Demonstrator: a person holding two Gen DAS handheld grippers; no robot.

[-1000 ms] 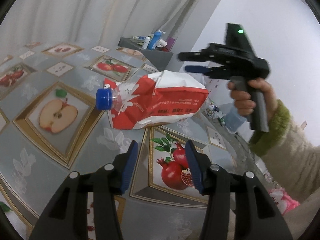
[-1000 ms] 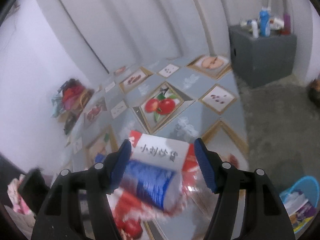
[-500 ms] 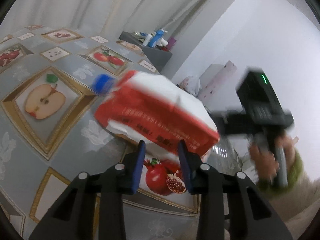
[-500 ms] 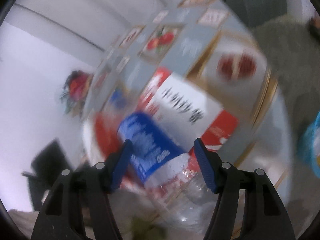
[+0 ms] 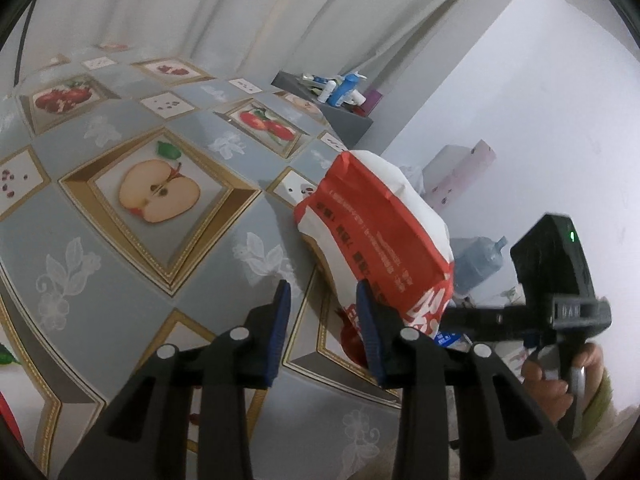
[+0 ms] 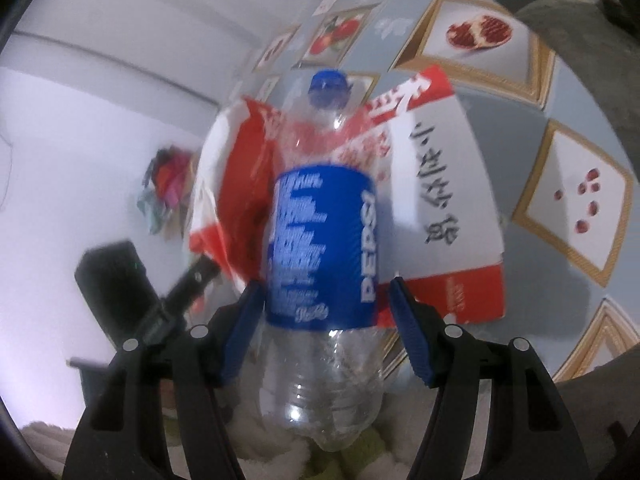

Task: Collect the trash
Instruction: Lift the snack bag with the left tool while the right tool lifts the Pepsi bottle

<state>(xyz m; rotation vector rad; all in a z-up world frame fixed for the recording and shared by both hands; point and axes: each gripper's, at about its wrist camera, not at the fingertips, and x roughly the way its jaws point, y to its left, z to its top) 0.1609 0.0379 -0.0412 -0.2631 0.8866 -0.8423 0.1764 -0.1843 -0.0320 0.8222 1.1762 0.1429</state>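
Right wrist view: a clear Pepsi bottle (image 6: 324,240) with a blue cap is seen lengthwise between the fingers of the right hand-held gripper (image 6: 324,320), cap pointing to the upper centre of the frame. The left pad appears to touch the blue label; on the right a slight gap may be present, so a firm clamp cannot be confirmed through the blur. The bottle is judged to be carried, since its base hangs over the person's lap at the bottom of the frame.

Behind the bottle a red-and-white paper bag (image 6: 440,208) is seen, its mouth turned toward the bottle. The bag is judged to be the trash receptacle, presented so the bottle can be slid in.

Left wrist view: the left hand-held gripper (image 5: 324,320) has just been closing; nothing is seen between its pads, which stand apart. The bag (image 5: 380,236) lies right of centre, beside the right finger, over the fruit-patterned surface (image 5: 120,264). Whether the bag is pinned by that finger cannot be told.
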